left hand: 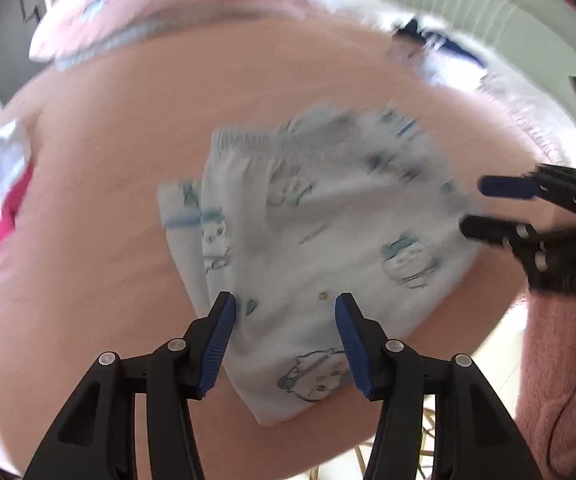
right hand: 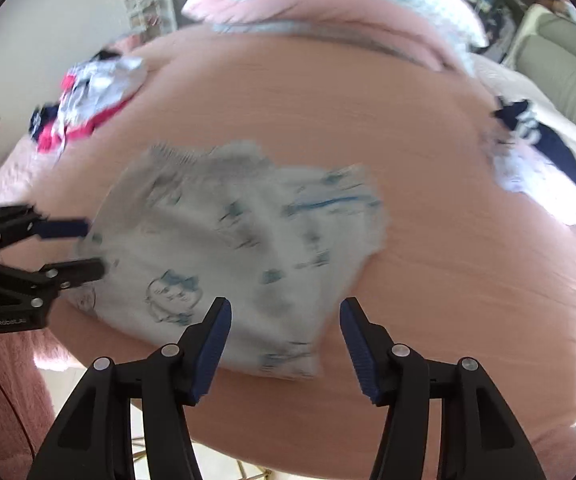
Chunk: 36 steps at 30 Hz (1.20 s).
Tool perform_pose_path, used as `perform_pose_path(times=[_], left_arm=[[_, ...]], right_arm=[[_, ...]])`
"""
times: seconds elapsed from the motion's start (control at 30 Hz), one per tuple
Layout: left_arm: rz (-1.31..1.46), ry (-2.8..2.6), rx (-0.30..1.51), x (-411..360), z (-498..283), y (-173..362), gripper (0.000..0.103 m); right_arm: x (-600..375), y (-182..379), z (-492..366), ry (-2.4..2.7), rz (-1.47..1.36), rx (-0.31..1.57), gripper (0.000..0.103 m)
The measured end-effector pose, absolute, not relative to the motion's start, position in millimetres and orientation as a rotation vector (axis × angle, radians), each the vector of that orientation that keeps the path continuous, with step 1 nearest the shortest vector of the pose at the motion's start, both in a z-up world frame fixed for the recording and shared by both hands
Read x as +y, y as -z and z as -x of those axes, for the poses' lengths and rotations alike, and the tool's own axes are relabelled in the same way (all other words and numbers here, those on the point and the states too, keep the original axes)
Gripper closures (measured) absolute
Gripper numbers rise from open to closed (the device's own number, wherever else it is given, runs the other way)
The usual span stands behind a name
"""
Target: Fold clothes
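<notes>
Across the pink bed (left hand: 108, 168) you have room to work, with other clothes pushed to the far left (right hand: 88, 96) and far right (right hand: 543, 152). Near its front edge lies the printed white garment (left hand: 307, 232), folded compact. Your left gripper (left hand: 286, 312) and right gripper (right hand: 286, 316) hang released over it, gripping nothing.
</notes>
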<state>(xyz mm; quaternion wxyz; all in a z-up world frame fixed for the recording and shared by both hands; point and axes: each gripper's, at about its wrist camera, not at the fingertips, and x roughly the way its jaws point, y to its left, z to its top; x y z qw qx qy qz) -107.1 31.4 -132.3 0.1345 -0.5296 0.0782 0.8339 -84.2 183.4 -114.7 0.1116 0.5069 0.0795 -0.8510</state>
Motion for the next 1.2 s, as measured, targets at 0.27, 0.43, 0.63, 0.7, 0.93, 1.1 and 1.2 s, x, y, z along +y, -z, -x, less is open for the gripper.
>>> perform_pose_path(times=[0.27, 0.43, 0.63, 0.7, 0.93, 1.1, 1.2], left_arm=[[1.700, -2.454, 0.147, -31.5, 85.9, 139.7, 0.043], [1.660, -2.539, 0.072, -41.6, 87.1, 124.5, 0.044], [1.648, -2.385, 0.183, 6.7, 98.5, 146.8, 0.044], [1.688, -2.355, 0.194, 9.1, 95.2, 152.9, 0.043], [1.797, -2.433, 0.410, -15.8, 94.1, 145.6, 0.043], [1.653, -2.356, 0.257, -5.9, 80.9, 138.3, 0.043], [1.654, -2.311, 0.159, -2.7, 79.0, 148.6, 0.043]], right_arm=[[218.7, 129.5, 81.4, 2.516, -1.612, 0.142, 0.040], [237.2, 115.4, 76.0, 2.557, -1.593, 0.061, 0.040], [216.0, 114.9, 70.3, 2.530, -1.530, 0.139, 0.040], [220.3, 128.4, 79.0, 2.539, -1.615, 0.205, 0.040], [281.2, 134.7, 83.3, 2.652, -1.737, 0.031, 0.040], [284.2, 120.4, 92.1, 2.607, -1.653, -0.156, 0.039], [256.7, 120.6, 93.8, 2.578, -1.588, -0.045, 0.039]])
